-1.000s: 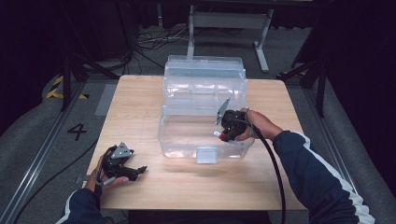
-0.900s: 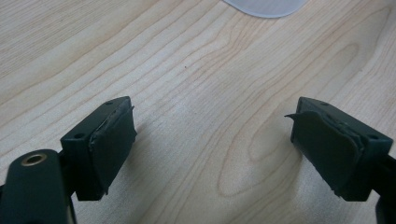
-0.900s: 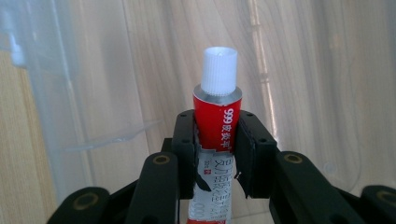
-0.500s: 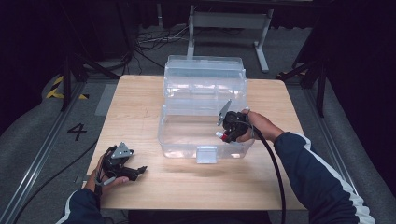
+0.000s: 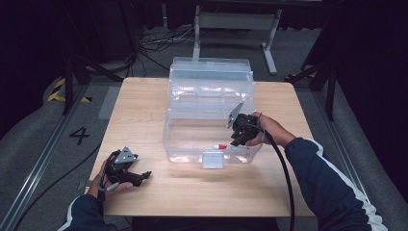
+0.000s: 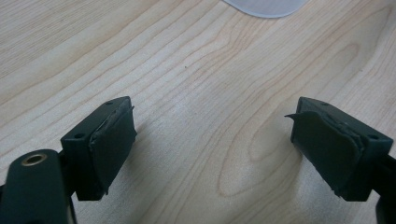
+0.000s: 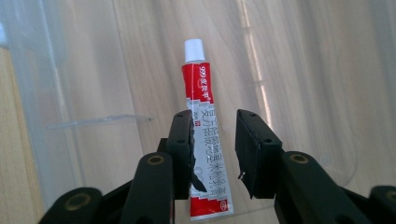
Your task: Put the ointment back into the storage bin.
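Down on the floor of the clear plastic storage box (image 5: 211, 139) lies the small red-and-white ointment tube with a white cap (image 7: 205, 140), near the box's front wall and just behind its pale front latch (image 5: 213, 159). My right gripper (image 7: 214, 140) reaches into the box from its right side, and its jaws have just been opening: the tube lies between them, the left pad close against it and a plain gap at the other, so I am not pressing on it. I judge the tube light, soft and easily dented, with a slick printed skin, so I would take it across the flat body towards the crimped end and leave the cap alone. Left of the box and nearer me, my left gripper (image 6: 212, 140) rests low over the light wooden table (image 5: 144, 110) with its jaws wide apart and nothing between them. Behind the tube the box's clear hinged lid (image 5: 210, 77) stands open. Beyond the box the room is dark, with a grey floor (image 5: 29, 144), loose cables (image 5: 159, 41) and a metal stand (image 5: 235, 29).
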